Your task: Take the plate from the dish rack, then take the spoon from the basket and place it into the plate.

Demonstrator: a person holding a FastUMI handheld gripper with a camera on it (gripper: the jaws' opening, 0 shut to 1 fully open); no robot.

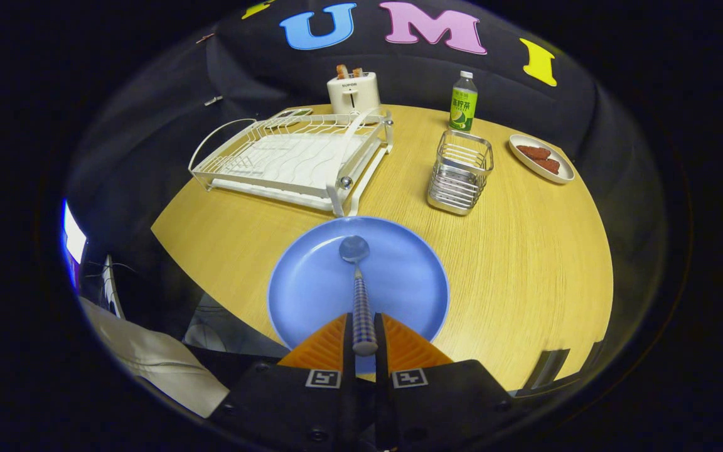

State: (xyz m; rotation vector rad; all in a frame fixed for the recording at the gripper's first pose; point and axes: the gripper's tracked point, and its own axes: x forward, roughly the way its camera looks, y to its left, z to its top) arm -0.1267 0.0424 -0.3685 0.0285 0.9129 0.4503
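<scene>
**Spoon held over the plate**

We see the gripper [362, 333] with its jaws closed on the handle of the spoon [358, 276], one finger pressing on each side of the patterned handle. The spoon points straight ahead from the jaws, its bowl lying over the middle of the blue plate [311, 282]; we cannot tell whether the bowl touches the plate. The plate sits on the wooden worktop [524, 263] directly under and just ahead of the jaws.

Beyond the plate and to the left stands the white dish rack [292, 160], its near corner close to the plate's far rim. Beyond and to the right stands the metal wire basket [460, 171]. Farther off we see a toaster [353, 92] behind the rack, a green bottle [463, 102] behind the basket, and a small dish [540, 158] of reddish pieces to the far right.
</scene>
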